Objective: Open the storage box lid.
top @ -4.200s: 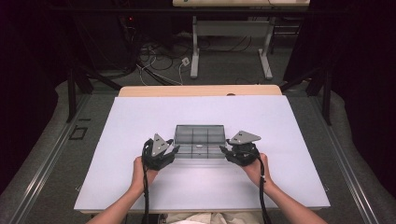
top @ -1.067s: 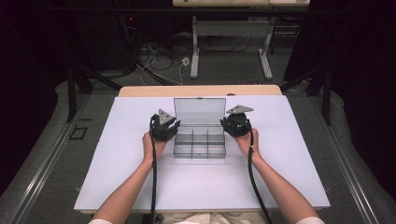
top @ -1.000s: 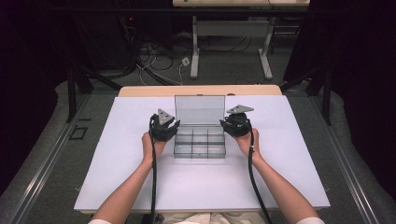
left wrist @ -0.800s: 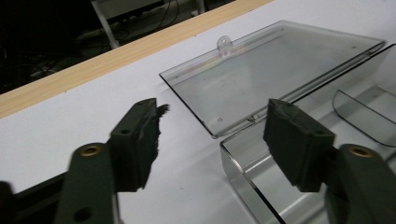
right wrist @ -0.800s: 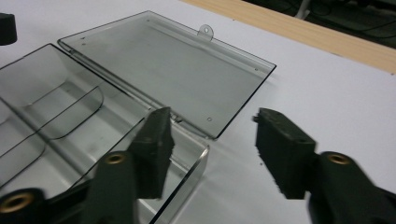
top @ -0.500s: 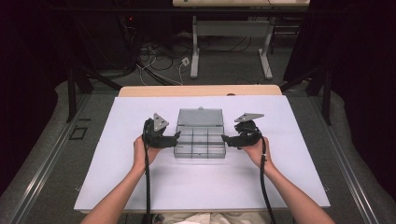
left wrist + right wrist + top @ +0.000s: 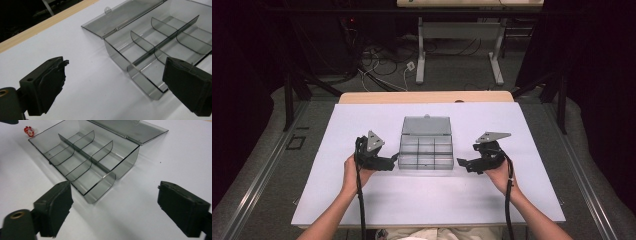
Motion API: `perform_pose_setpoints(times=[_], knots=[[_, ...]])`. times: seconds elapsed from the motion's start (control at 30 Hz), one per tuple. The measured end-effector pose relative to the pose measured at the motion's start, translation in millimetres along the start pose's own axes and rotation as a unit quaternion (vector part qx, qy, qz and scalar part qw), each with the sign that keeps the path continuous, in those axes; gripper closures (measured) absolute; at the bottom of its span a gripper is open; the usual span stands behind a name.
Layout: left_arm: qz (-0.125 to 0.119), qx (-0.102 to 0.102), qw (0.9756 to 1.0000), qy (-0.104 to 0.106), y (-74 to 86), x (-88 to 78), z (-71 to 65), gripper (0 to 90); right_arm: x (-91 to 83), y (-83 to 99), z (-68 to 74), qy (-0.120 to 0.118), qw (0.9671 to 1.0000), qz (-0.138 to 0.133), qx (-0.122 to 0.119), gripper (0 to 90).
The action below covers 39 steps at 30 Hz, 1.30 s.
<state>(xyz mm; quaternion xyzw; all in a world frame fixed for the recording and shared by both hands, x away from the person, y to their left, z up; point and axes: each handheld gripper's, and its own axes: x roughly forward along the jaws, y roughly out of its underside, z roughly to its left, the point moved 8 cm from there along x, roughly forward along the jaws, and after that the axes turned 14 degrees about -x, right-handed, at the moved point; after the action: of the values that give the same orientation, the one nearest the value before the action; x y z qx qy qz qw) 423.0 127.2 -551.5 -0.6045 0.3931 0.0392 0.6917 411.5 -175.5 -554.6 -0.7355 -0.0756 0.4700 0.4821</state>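
1. box (image 7: 427,150) sits mid bench (image 7: 362,200), lid (image 7: 427,125) swung back flat, 6 compartments bare.
2. left hand-held gripper (image 7: 394,159) & right hand-held gripper (image 7: 460,163) flank it, both released, jaws have just been opening, nothing between them.
3. step: opening looks done; next likely filling or backing off.
4. small red item (image 7: 29,131) past the box's far corner, too small to id.

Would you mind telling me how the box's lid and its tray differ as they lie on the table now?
The lid is a plain flat sheet with a small tab at its far edge; the tray is split by dividers into compartments. The lid lies folded back on the far side, while the tray sits nearer the person, between the left gripper and right gripper. Both are smoky clear plastic, joined at the hinge, and nothing lies in either.
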Motion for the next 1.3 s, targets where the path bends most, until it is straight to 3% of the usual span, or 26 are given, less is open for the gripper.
perform_pose_setpoints(times=[0.2,0.33,0.77,1.07,1.3], knots=[[0.006,-0.003,1.0,-0.003,8.5,-8.2,4.4,2.9,-10.3,13.5,7.0,-0.009,0.9999,0.007,-0.009,4.0],[0.01,-0.004,0.9999,-0.004,13.4,-14.0,6.7,2.3,-16.9,21.9,10.0,-0.02,0.9997,0.009,-0.002,1.7],[0.036,-0.006,0.9993,-0.006,34.0,-27.0,16.1,0.9,-27.4,40.5,25.0,-0.028,0.999,0.025,-0.023,1.2],[0.043,-0.002,0.999,-0.01,36.2,-25.1,21.6,0.9,-34.5,52.6,34.5,-0.026,0.9973,0.048,-0.049,1.2],[0.036,-0.003,0.9992,-0.014,35.9,-23.8,25.8,1.1,-32.4,52.1,33.1,-0.024,0.9975,0.042,-0.05,1.2]])
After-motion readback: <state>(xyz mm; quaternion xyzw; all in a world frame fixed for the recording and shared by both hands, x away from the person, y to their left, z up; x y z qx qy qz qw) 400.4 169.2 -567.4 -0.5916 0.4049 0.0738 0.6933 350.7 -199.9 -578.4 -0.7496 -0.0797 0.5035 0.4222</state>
